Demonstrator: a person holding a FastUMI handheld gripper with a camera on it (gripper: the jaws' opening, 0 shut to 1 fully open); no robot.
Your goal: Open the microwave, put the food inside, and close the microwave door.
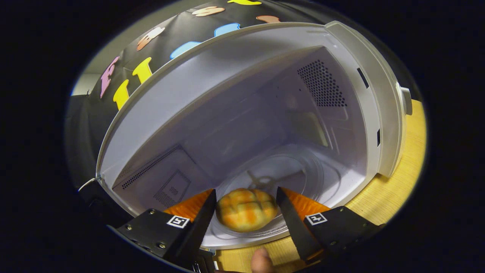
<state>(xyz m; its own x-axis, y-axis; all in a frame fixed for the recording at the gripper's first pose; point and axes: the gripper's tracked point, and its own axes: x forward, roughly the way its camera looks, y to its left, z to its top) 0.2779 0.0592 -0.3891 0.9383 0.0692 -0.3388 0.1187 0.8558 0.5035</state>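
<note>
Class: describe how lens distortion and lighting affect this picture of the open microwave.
Gripper view: fisheye bends the microwave frame into curves; light inside the cavity is soft and even; the glass turntable shows faint sheen; the bun, between the gripper fingers, looks sharp.

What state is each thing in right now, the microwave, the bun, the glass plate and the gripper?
Microwave: door open, cavity exposed.
Bun: between the fingers, low over the near part of the turntable; whether it rests on the glass cannot be told.
Glass turntable: in place on the cavity floor.
Gripper: fingers close on either side of the bun; actual contact cannot be told.
</note>
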